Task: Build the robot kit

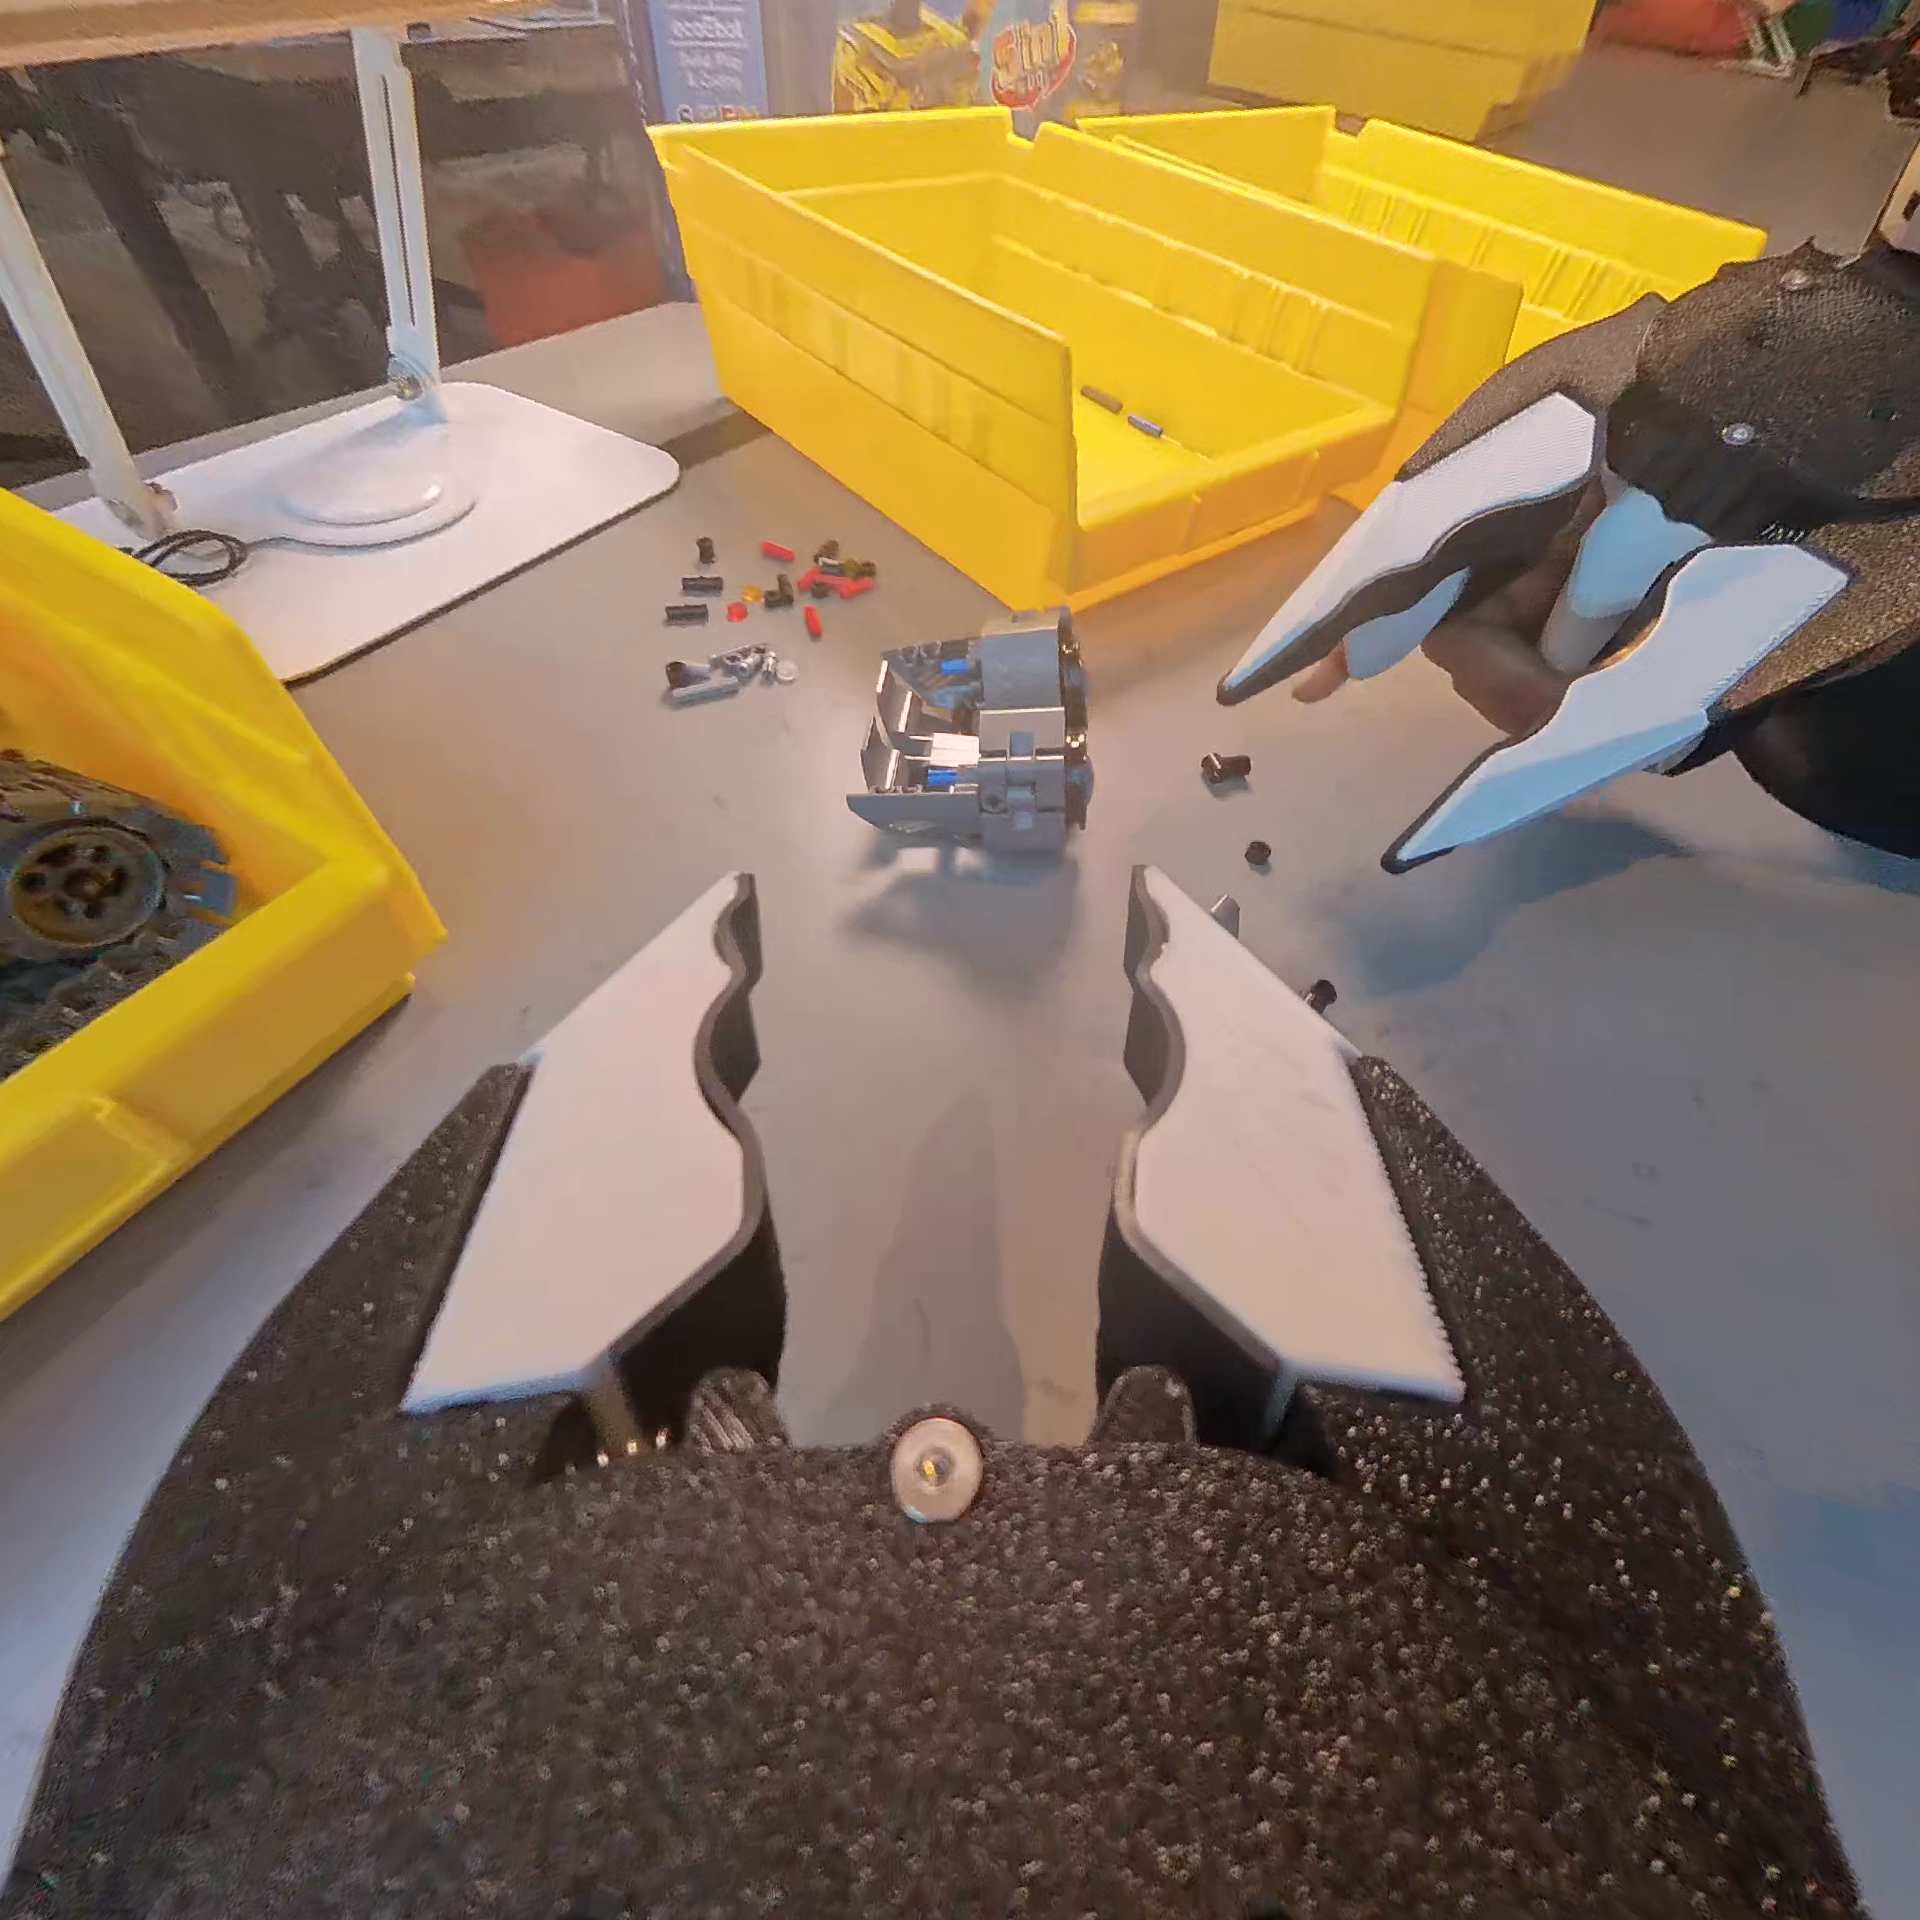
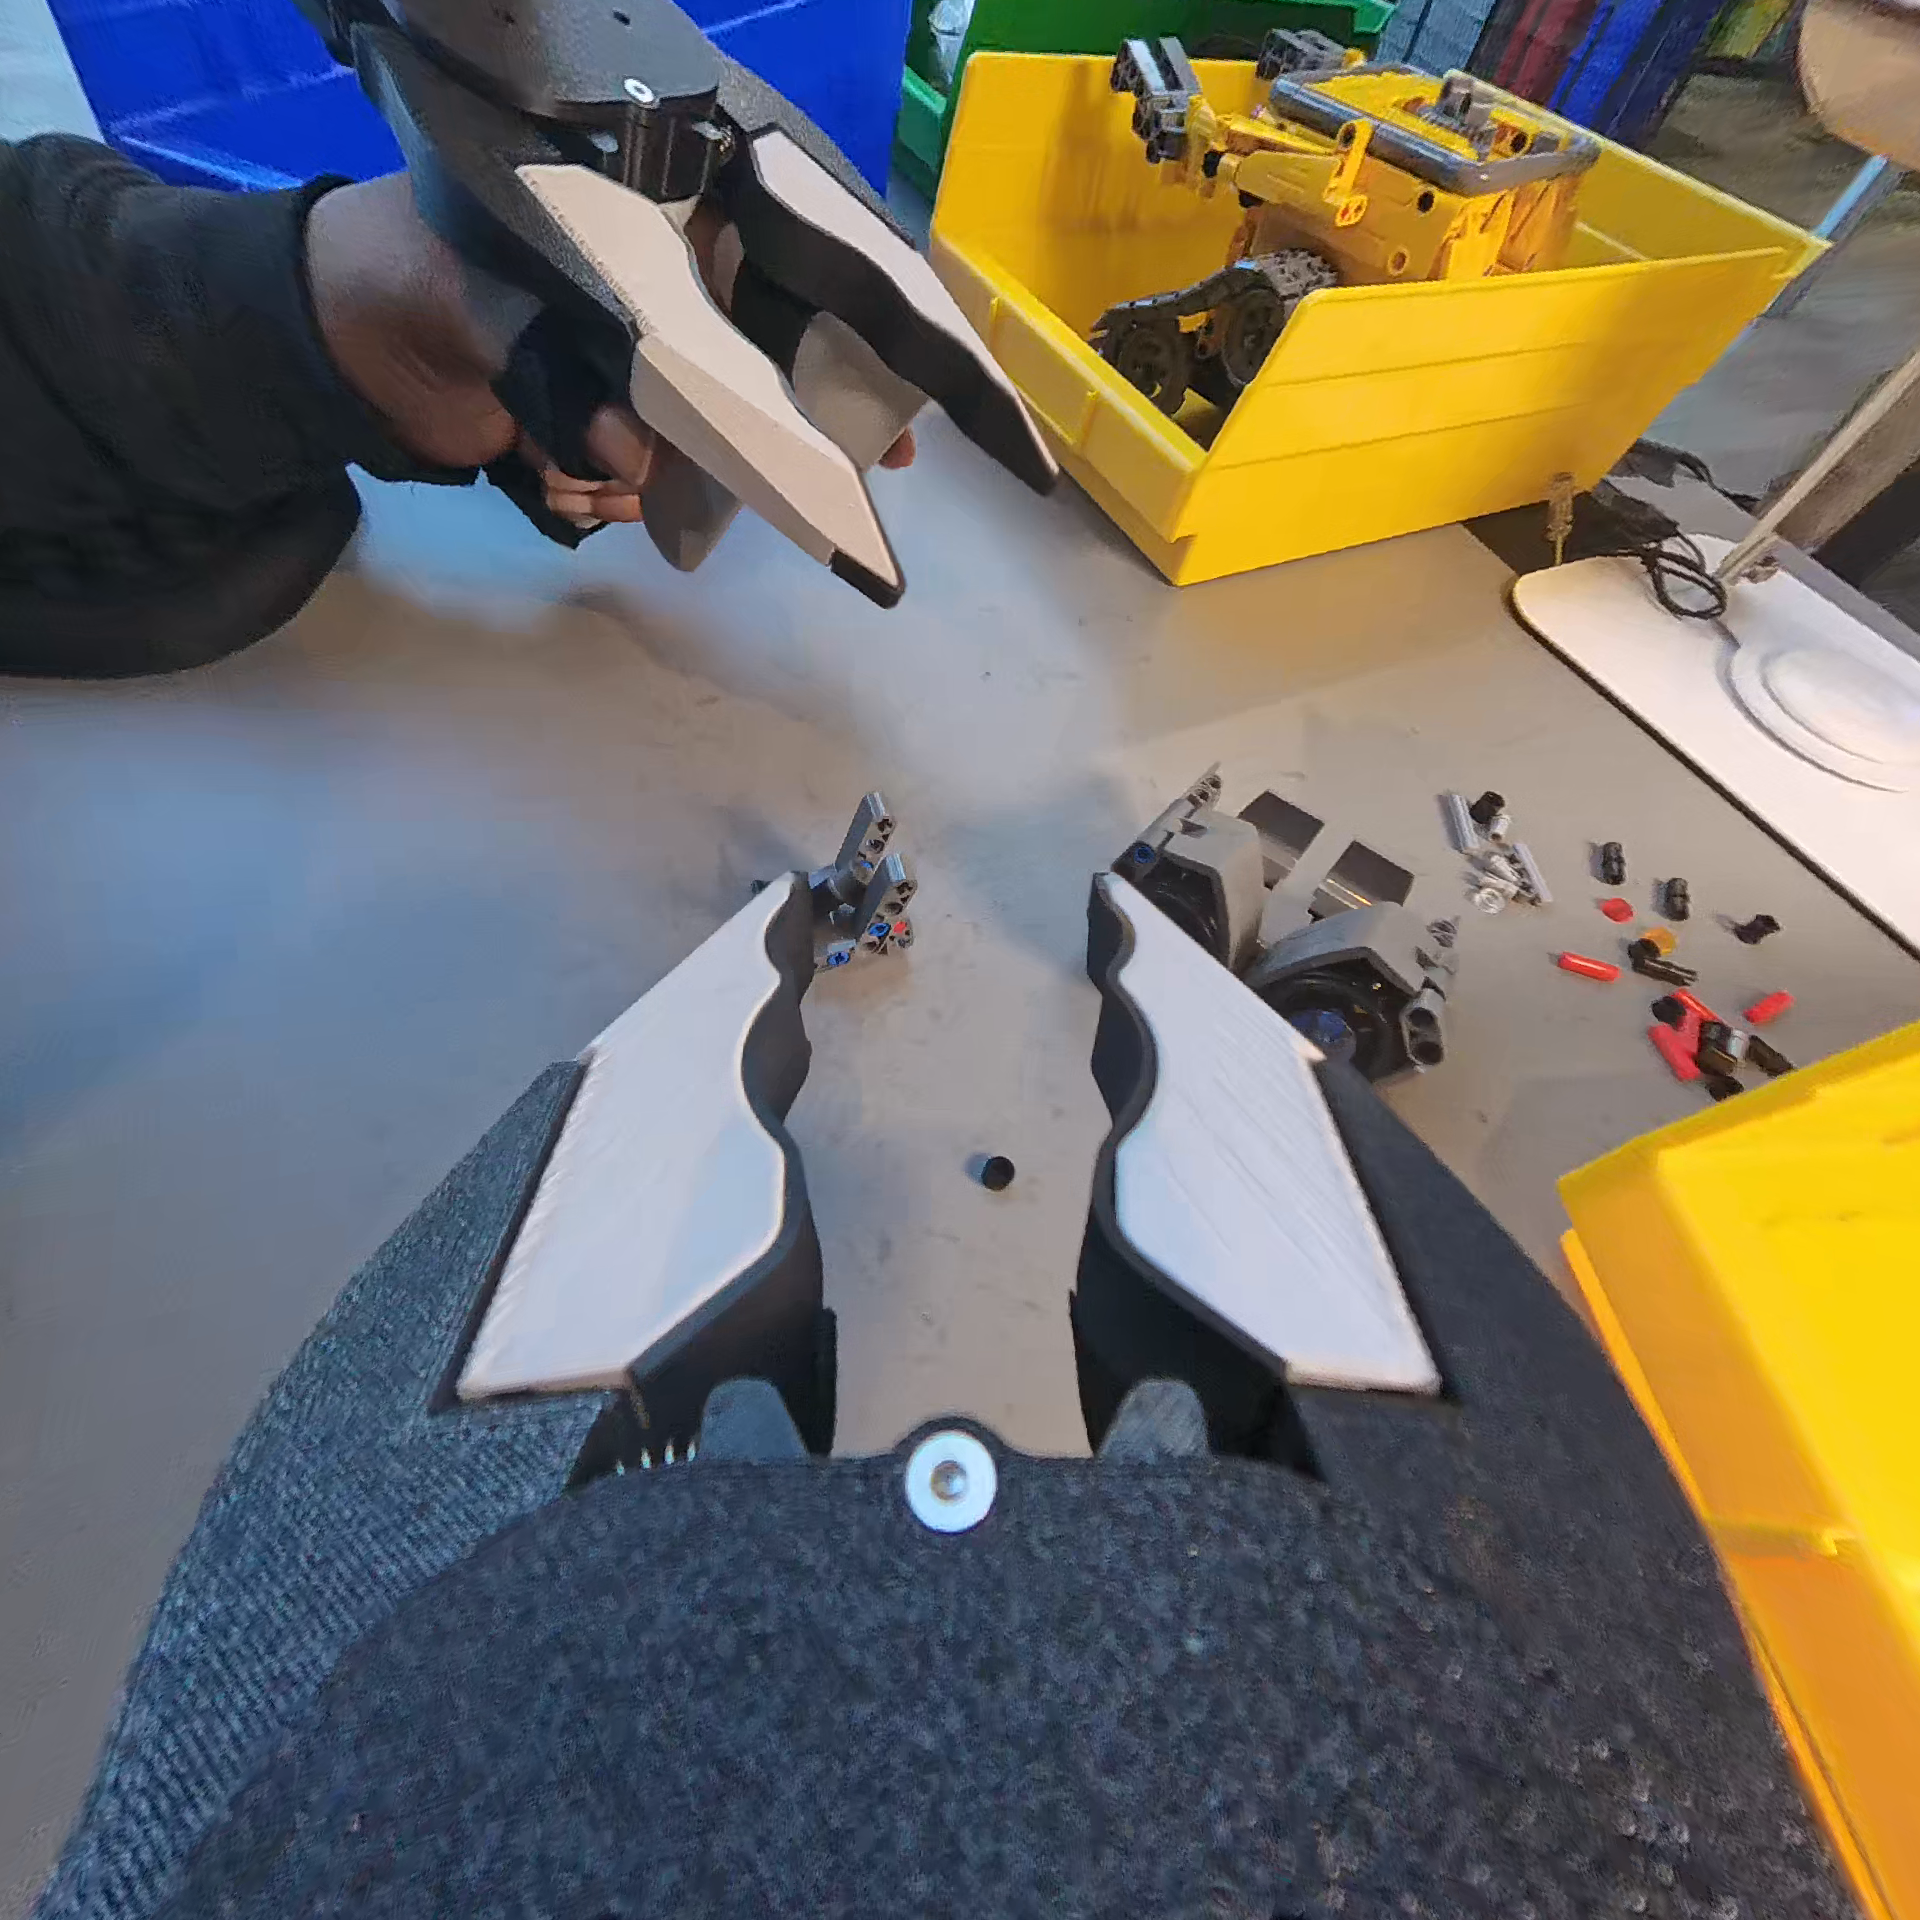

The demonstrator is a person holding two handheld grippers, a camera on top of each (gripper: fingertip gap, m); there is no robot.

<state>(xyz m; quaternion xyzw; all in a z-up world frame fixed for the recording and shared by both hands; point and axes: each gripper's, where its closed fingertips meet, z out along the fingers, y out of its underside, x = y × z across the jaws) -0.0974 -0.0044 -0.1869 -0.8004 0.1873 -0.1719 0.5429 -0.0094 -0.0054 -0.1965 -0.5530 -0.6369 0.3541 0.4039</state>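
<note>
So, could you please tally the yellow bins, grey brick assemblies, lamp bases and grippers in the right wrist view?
Yellow bins: 2
Grey brick assemblies: 2
White lamp base: 1
Grippers, jaws open: 2
Total: 7

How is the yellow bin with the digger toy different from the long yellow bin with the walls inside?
The digger bin holds a big yellow tracked toy vehicle; the long bin holds only a couple of tiny pegs. The long bin has divider walls inside; the digger bin shows none. Both are bright yellow plastic, standing on the grey table.
</note>
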